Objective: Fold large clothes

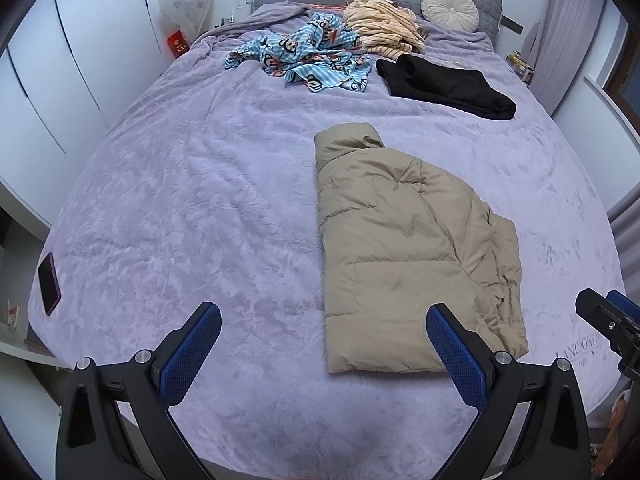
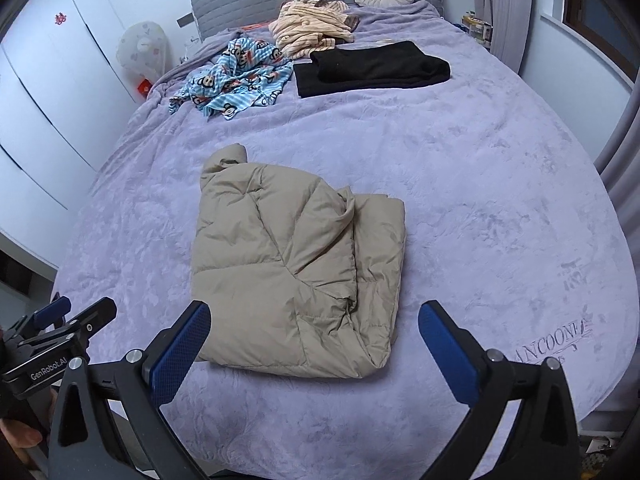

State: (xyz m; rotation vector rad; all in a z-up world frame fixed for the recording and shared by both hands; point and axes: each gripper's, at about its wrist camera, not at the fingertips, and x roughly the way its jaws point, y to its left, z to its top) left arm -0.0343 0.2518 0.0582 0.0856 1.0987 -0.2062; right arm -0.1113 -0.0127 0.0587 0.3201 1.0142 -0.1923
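A tan puffer jacket (image 1: 404,248) (image 2: 296,272) lies folded on the lavender bed cover (image 1: 200,200) (image 2: 480,200), collar end pointing toward the headboard. My left gripper (image 1: 324,316) hovers open above the cover, its right finger over the jacket's near edge, nothing between the pads. My right gripper (image 2: 314,316) is open too, held above the jacket's near edge with nothing gripped. Each gripper shows at the edge of the other's view.
Further up the bed lie a folded black garment (image 1: 444,84) (image 2: 372,66), a crumpled blue cartoon-print garment (image 1: 304,56) (image 2: 236,76) and a beige striped pile (image 1: 384,26) (image 2: 310,26). A round cushion (image 1: 450,8) leans on the headboard. A phone (image 1: 49,284) lies at the left edge.
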